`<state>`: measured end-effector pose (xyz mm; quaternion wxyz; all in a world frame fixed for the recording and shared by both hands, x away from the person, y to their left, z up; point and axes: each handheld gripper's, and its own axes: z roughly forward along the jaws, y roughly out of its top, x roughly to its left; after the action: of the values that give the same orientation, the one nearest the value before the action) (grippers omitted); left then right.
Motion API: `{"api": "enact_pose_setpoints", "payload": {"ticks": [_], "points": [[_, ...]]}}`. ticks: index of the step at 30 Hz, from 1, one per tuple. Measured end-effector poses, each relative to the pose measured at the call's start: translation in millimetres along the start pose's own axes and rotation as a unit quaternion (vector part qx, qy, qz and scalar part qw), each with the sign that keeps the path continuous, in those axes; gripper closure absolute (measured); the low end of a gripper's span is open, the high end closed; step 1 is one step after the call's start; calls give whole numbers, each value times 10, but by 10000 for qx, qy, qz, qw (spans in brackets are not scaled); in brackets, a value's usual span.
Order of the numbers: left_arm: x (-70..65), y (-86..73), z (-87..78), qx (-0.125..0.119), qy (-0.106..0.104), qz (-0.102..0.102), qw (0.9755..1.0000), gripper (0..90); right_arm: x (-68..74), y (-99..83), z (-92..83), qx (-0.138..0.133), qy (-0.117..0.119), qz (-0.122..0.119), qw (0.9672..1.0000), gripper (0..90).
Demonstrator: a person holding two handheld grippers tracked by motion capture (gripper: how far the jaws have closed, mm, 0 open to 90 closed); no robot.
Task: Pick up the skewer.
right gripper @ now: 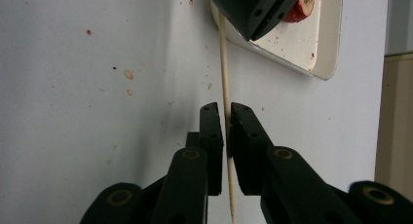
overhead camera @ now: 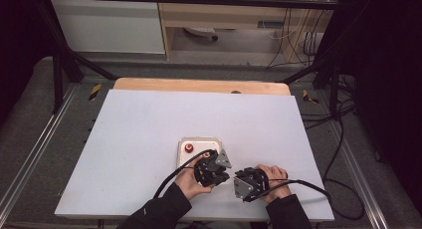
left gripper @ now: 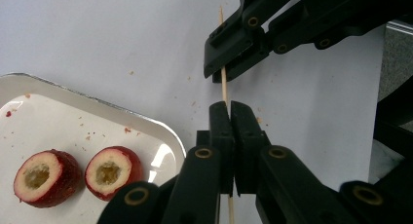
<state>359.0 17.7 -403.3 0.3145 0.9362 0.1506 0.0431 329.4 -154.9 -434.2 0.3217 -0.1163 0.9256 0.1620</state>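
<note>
Skewer (left gripper: 224, 85) is the star here: a thin wooden stick pinched by both tongs at once, hanging just off the near right corner of the tray (overhead camera: 180, 157). Left tongs (left gripper: 229, 107) are clamped tight on it, and in the left gripper view you can see the right tongs farther up the same stick. From the right gripper view, the right tongs (right gripper: 224, 109) are clenched on it too, with the pointed end sticking out below the jaws toward the camera.

Progress-wise, I'd say this is early. Two cored red fruits (left gripper: 46, 177) sit side by side on the tray, hollow side facing the camera, and neither one is on the stick yet. So the fruit looks prepped and the stick is picked up and steadied between both hands, but my guess is the actual threading is all left to do. Crumbs and red flecks are scattered on the white worktop (overhead camera: 149, 119) around the tray.

Hard to make out: in the high view the stick is too thin to see, and the hands and tongs cover the tray's near right corner. That view shows a single red blob (overhead camera: 189, 148) on the tray, so I can't match it to the two fruits. In the right gripper view, one fruit is cut off behind the left tongs.
</note>
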Motion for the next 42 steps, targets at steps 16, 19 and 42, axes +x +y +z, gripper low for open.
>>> {"api": "enact_pose_setpoints", "payload": {"ticks": [16, 19, 42], "points": [[106, -57, -144, 298, 63, -186, 9994, 777, -44, 101, -37, 235, -181, -440, 9986, 887], [115, -55, -151, 482, 25, -184, 9987, 782, -56, 123, -32, 303, -190, -510, 9981, 887], [50, -51, -33, 908, 200, -78, 9956, 884, -120, 212, -61, 481, -296, -507, 9971, 775]]}}
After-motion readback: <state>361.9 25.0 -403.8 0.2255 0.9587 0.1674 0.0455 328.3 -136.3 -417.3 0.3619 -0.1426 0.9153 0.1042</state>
